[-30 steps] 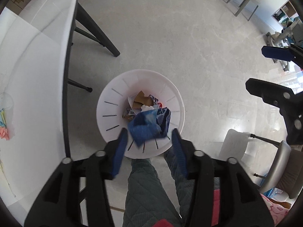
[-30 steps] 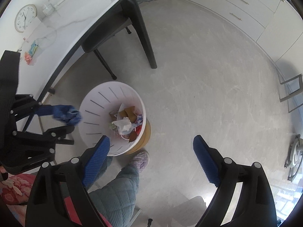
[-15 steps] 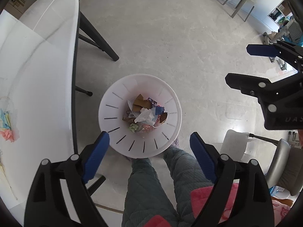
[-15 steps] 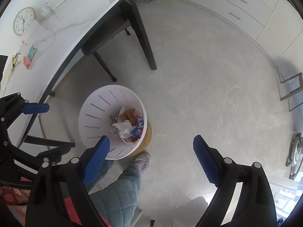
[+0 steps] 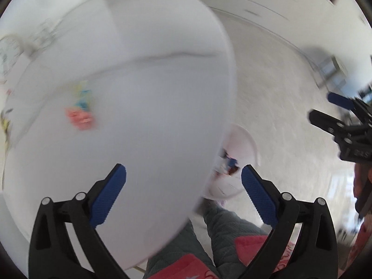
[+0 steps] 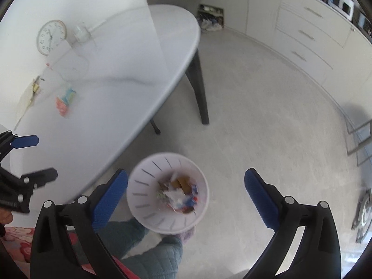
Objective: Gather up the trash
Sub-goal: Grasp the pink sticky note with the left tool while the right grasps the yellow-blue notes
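Left tool (image 5: 183, 193) spread over blurred table (image 5: 151, 93), bin (image 5: 241, 139) half hidden

Bright daylight, heavy motion blur, fisheye-warped edges

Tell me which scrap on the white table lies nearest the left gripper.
The pink and blue wrapper lies nearest the left gripper. The yellow scrap sits farther back, toward the clock end of the table.
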Demonstrator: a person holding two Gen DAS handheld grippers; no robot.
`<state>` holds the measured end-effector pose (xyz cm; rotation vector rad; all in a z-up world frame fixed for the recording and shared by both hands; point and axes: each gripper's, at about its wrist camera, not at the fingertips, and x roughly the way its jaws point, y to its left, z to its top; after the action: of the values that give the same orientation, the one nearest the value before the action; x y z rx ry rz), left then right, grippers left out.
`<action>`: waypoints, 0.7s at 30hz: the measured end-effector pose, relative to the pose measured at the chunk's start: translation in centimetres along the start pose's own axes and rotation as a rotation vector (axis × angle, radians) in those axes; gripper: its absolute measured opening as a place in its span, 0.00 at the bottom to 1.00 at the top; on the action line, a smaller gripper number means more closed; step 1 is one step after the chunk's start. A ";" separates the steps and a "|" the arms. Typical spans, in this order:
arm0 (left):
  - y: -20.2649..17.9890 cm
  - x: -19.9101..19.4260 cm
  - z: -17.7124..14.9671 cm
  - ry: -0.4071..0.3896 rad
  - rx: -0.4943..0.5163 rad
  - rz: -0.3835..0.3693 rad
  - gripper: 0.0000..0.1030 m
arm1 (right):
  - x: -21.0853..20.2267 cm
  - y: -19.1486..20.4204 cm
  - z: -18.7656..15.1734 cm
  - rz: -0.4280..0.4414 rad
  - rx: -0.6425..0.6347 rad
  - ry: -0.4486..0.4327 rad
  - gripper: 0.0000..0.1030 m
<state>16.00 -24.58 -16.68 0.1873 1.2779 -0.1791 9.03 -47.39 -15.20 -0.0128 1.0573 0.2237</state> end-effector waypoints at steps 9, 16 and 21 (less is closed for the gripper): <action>13.8 1.3 0.9 -0.074 -0.225 0.087 0.92 | 2.8 10.7 8.3 0.092 -0.114 -0.042 0.97; 17.6 4.9 2.6 -0.087 -0.175 0.003 0.92 | 6.4 16.9 12.7 0.102 -0.106 -0.003 0.97; 17.9 8.0 4.0 -0.062 -0.095 -0.039 0.89 | 8.8 18.7 14.6 0.085 -0.086 0.046 0.97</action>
<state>26.18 -8.36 -22.51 0.0747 1.2266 -0.1564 22.21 -25.87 -13.78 -0.0511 1.0947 0.3470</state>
